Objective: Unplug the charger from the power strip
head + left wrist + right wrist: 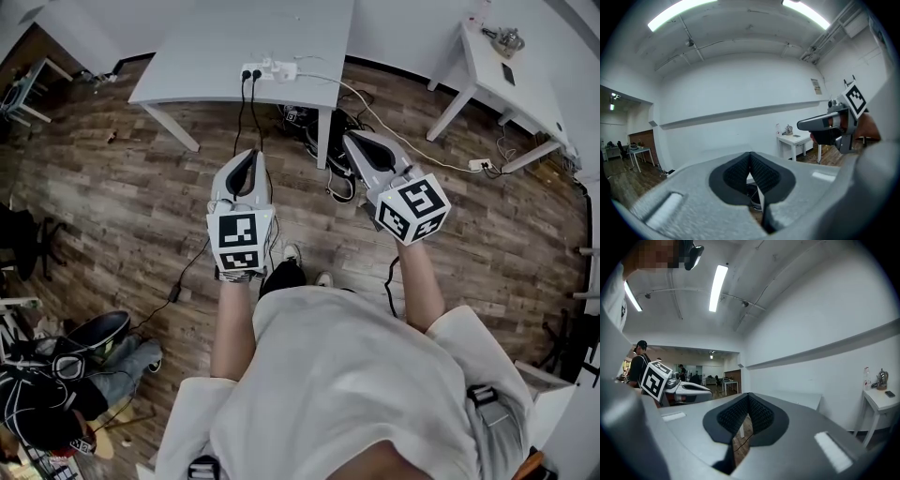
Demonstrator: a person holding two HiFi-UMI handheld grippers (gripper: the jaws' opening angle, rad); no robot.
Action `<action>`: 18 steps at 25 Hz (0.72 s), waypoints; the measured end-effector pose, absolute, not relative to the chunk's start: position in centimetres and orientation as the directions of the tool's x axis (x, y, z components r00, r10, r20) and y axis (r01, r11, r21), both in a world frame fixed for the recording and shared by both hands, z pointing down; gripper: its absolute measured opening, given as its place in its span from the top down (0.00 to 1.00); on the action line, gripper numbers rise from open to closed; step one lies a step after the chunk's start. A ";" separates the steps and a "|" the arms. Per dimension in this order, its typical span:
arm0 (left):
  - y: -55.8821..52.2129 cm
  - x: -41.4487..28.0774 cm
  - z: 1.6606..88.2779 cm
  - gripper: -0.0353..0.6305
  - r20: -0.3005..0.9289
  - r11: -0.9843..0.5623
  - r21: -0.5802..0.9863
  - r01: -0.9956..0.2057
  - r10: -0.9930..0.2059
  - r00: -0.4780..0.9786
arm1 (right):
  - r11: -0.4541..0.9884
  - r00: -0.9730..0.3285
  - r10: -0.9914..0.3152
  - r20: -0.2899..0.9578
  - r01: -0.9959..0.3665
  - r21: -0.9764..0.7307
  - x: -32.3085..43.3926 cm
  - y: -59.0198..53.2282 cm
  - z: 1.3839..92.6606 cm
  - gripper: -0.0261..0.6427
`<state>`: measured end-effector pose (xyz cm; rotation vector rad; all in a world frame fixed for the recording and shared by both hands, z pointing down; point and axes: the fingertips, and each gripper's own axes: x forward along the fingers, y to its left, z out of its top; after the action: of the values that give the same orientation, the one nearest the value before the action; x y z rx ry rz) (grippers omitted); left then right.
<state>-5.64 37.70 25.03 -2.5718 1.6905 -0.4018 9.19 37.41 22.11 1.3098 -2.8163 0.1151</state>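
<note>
Head view, toward 12 o'clock: white power strip flat at the near edge of a grey table, long axis across from 9 to 3 o'clock, along that edge. Two black plugs seated side by side in its left end, black cords dropping over the edge toward 6 o'clock onto the wooden floor; which plug belongs to the charger not possible to tell. Small dark block on one cord at 8 o'clock. White cord off the strip's right end toward 4 o'clock. Left gripper just below centre, tip toward 12 o'clock and under the plugs, well apart from them; right gripper at 2 o'clock of it, tip toward 11 o'clock. Left gripper view: ribbed pads pressed together, clenched on nothing; right gripper at 3 o'clock, white side table behind it against the wall; strip out of sight. Right gripper view: pads likewise clenched, nothing between them; left gripper at 9 o'clock, side table at 3 o'clock, strip out of sight.
</note>
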 end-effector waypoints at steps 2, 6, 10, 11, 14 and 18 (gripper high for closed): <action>37.1 -5.6 25.3 0.94 0.195 -0.411 -0.168 -0.896 -0.905 0.379 | 0.637 -0.639 -0.767 0.056 -0.769 -0.057 9.2 37.0 22.4 0.96; 35.1 -5.2 25.9 0.94 0.192 -0.429 -0.131 -0.894 -0.895 0.402 | 0.630 -0.633 -0.773 0.036 -0.774 -0.064 9.1 35.5 22.5 0.96; 32.2 -4.4 27.0 0.94 0.198 -0.448 -0.118 -0.886 -0.885 0.421 | 0.634 -0.635 -0.770 0.051 -0.772 -0.043 8.8 33.0 23.3 0.96; 31.3 -4.4 27.1 0.94 0.197 -0.449 -0.114 -0.886 -0.884 0.423 | 0.634 -0.636 -0.770 0.052 -0.772 -0.041 8.7 32.2 23.4 0.96; 28.6 -4.7 27.3 0.94 0.187 -0.448 -0.104 -0.888 -0.886 0.425 | 0.630 -0.632 -0.774 0.046 -0.775 -0.039 8.4 29.7 23.2 0.96; 24.7 -6.0 27.1 0.94 0.178 -0.439 -0.106 -0.892 -0.891 0.417 | 0.623 -0.624 -0.780 0.048 -0.782 -0.038 7.6 26.0 23.4 0.96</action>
<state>-5.97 24.73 27.08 -2.6486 1.6667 -0.3272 7.57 26.05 23.37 1.3505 -2.8053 0.0866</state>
